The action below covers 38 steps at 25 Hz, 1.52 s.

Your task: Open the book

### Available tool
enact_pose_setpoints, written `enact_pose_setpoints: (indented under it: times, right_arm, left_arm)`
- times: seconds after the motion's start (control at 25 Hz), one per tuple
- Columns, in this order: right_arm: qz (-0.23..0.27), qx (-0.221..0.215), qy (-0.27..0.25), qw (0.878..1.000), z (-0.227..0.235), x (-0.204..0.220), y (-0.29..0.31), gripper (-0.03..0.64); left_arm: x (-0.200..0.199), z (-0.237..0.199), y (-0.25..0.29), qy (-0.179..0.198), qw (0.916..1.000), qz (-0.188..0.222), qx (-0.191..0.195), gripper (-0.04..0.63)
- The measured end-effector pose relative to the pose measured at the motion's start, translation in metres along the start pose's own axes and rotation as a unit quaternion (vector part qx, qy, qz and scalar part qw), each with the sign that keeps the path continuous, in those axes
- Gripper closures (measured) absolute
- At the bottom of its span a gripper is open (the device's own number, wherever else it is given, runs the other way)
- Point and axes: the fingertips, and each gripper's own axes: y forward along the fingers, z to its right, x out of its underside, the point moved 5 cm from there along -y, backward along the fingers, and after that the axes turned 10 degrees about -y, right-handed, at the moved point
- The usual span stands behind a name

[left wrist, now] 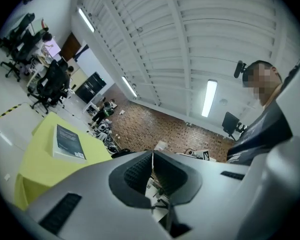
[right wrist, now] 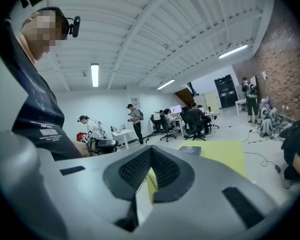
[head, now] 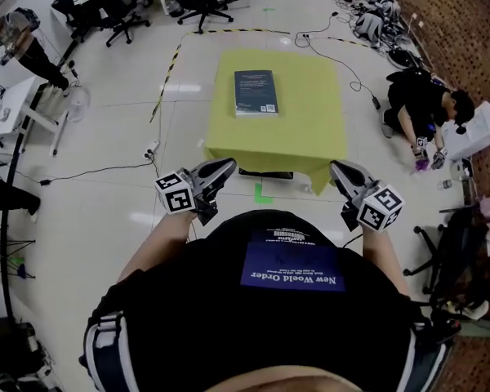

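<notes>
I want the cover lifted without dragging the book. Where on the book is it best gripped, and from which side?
The book lies flat and closed on the yellow table, a white page edge facing the table's near side. So likely pinch the top cover's near corner, coming from that side; which long edge is the spine I cannot tell.

surface: yellow-covered table (head: 310, 121) | on it: dark book (head: 255, 92) (closed, lying flat)

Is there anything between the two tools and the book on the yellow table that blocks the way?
Nothing visible does. Between the left tool, the right tool and the closed book there is only floor and bare yellow tablecloth. Both tools are shut and hold nothing.
</notes>
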Motion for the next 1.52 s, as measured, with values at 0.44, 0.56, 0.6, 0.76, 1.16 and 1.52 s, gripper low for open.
enact_pose_setpoints:
  times: [0.44, 0.56, 0.6, 0.76, 1.16, 1.52]
  right_arm:
    - [0.000, -0.110, -0.016, 0.994, 0.147, -0.005, 0.054, 0.630]
    - [-0.003, -0.127, -0.007, 0.992, 0.159, -0.001, 0.074, 0.630]
    - [-0.007, -0.129, -0.007, 0.992, 0.162, 0.000, 0.081, 0.630]
    - [-0.015, -0.112, -0.007, 0.994, 0.178, -0.001, 0.110, 0.630]
    - [-0.011, -0.006, 0.006, 1.000, 0.205, -0.050, 0.216, 0.630]
    - [-0.026, -0.016, 0.030, 0.999, 0.233, -0.054, 0.254, 0.630]
  left_arm:
    - [-0.026, -0.036, 0.083, -0.015, 0.9907, 0.076, -0.112, 0.588]
    - [-0.029, -0.051, 0.084, -0.022, 0.9886, 0.073, -0.130, 0.588]
    - [-0.031, -0.058, 0.083, -0.028, 0.9881, 0.074, -0.132, 0.588]
    - [-0.046, -0.097, 0.089, -0.045, 0.9887, 0.068, -0.126, 0.588]
    - [-0.139, -0.232, 0.104, -0.048, 0.9965, -0.029, -0.062, 0.588]
    - [-0.139, -0.318, 0.127, -0.086, 0.9827, -0.094, -0.135, 0.586]
